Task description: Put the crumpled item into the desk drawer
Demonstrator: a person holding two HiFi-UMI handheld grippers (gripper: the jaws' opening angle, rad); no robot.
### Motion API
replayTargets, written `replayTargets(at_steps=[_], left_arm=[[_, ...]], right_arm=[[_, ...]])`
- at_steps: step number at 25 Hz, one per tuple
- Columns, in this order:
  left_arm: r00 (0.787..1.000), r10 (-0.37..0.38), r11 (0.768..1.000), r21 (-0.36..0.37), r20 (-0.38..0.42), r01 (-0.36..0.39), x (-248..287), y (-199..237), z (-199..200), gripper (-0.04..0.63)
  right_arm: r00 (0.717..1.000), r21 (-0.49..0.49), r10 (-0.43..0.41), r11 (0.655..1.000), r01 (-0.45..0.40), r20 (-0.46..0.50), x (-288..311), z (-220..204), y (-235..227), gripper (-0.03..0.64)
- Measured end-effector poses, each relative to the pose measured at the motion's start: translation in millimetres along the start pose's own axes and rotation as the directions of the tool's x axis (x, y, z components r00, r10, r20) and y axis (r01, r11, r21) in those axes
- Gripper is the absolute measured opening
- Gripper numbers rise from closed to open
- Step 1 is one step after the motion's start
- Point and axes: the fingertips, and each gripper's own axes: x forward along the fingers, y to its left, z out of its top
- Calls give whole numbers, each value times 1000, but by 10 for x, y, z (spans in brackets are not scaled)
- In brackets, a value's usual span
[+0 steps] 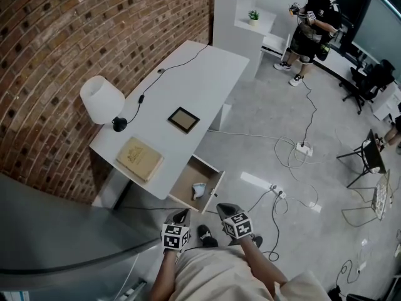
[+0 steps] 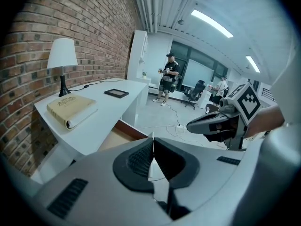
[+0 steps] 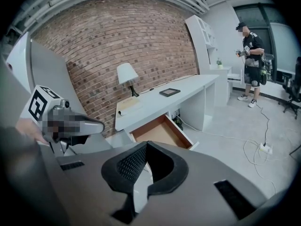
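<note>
I'm holding left gripper (image 1: 182, 214) and right gripper (image 1: 224, 208) shut, empty; shoving the drawer (image 1: 214, 187) closed risks pinching the crumpled item (image 1: 198, 190).

Your left gripper (image 1: 181, 215) and right gripper (image 1: 225, 209) sit side by side, low and close in front of you, tips pointing forward. Both pairs of jaws closed tip to tip. Forearms (image 1: 260, 263) bare, angled down.
</note>
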Motion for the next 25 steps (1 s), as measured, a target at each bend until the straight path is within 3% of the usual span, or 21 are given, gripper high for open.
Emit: replayTargets(at_steps=[25], left_arm=[[1000, -3, 999, -44, 3, 3, 33, -1, -61, 17]], right_arm=[[1000, -22, -1, 1000, 1, -5, -15, 2, 5, 26]])
